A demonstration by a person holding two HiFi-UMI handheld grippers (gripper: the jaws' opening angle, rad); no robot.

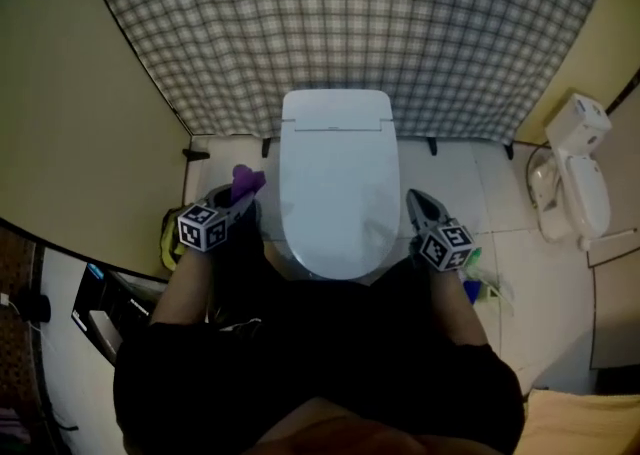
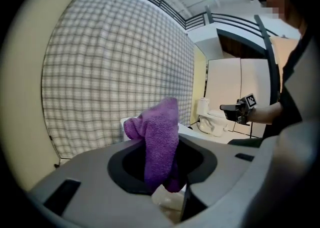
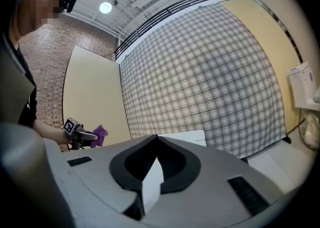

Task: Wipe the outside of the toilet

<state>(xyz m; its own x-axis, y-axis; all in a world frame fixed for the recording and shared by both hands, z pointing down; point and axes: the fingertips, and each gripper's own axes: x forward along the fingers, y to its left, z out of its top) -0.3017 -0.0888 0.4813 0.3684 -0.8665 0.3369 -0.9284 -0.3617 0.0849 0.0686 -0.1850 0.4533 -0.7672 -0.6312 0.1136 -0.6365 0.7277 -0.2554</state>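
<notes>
Purple terry cloth [image 2: 161, 137] clamped between left gripper [image 2: 162, 169] fingers, bunched end sticking up past tips. Right gripper [image 3: 155, 141] fingers pressed together, nothing held. White ceramic toilet [image 1: 335, 183], lid down, sits between both finger pairs, just beside each.

You wear a black top [image 1: 300, 363] with short sleeves and dark legwear below it, though in the dim head view the two merge and I can't tell where one ends. A dark strap [image 2: 266, 51] runs over your chest, and a small black camera [image 3: 70, 0] sits at your head. The left claw [image 1: 245, 198] and right claw [image 1: 420, 205] taper to dark grey points. Seen close, each has a smooth grey shell with a black hollow round the jaws and small dark slots on top. The left marker cube [image 1: 203, 228] and right marker cube [image 1: 445, 246] are faced with black-and-white squares. A pale pad [image 3: 150, 187] shows inside the right claw.
</notes>
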